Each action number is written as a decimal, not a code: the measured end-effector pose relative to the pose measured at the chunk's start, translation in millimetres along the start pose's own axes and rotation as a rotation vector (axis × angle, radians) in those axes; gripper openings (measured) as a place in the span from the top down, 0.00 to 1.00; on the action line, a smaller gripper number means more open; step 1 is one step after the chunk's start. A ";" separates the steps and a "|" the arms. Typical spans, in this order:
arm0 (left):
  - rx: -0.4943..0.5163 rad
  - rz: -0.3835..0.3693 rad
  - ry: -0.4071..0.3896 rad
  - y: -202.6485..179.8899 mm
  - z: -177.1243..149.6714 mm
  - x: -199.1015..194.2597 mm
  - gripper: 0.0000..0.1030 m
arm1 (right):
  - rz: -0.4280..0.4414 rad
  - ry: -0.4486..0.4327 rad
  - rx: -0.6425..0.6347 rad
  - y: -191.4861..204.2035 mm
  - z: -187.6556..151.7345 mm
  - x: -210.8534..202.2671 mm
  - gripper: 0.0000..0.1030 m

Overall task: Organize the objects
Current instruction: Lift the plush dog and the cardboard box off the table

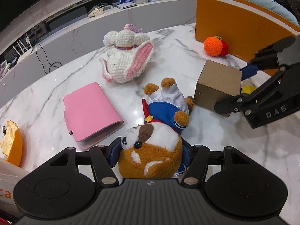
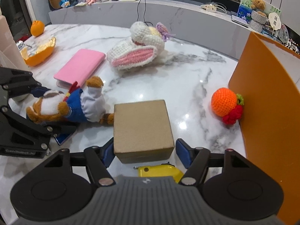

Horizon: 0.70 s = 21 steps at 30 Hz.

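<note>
Looking along my left gripper (image 1: 151,153), I see its blue pads sitting either side of the plush dog (image 1: 155,142)'s head, the jaws partly apart and hugging the fur closely; whether they press it I cannot tell. The dog lies on its back on the marble table (image 1: 56,86), feet pointing away from me. A pink wallet (image 1: 91,112) lies just beside it on the left, the crocheted elephant (image 1: 125,60) farther off, and an orange peel (image 1: 12,142) near the left edge. Bare marble stays open between elephant and orange box (image 1: 240,28). Switching to my right gripper (image 2: 145,153), the cardboard box (image 2: 142,129) stands between its blue pads, the left pad at the box's side, the right pad standing clear with a gap, so the jaws are partly open. A yellow object (image 2: 159,170) lies under the box's near edge. The crocheted orange (image 2: 225,104) rests against the orange box's wall (image 2: 262,93) on the right, with open marble between it and the cardboard box. The dog's foot touches the cardboard box's left side.
</note>
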<state>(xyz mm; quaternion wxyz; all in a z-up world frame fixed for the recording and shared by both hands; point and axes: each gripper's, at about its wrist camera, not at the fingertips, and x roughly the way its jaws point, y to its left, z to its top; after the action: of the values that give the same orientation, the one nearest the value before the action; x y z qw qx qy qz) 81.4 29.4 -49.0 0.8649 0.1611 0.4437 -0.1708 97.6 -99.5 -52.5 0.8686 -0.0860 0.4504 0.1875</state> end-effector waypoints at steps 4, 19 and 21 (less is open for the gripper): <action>-0.023 -0.014 0.000 4.0 0.5 -1.5 0.33 | 0.004 0.015 -0.014 2.8 -0.4 0.6 0.40; -0.099 -0.026 -0.049 14.6 2.6 -22.3 0.36 | 0.021 -0.007 0.014 -1.4 9.5 -16.9 0.40; -0.108 -0.022 -0.058 15.9 4.3 -27.0 0.36 | 0.021 -0.025 0.022 -3.7 13.3 -22.7 0.40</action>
<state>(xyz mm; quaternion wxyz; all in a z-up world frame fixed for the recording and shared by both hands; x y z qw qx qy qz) 76.6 45.8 -22.4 0.8830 0.1042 0.4286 -0.1606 97.1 -104.3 -26.4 0.8731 -0.0691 0.4425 0.1928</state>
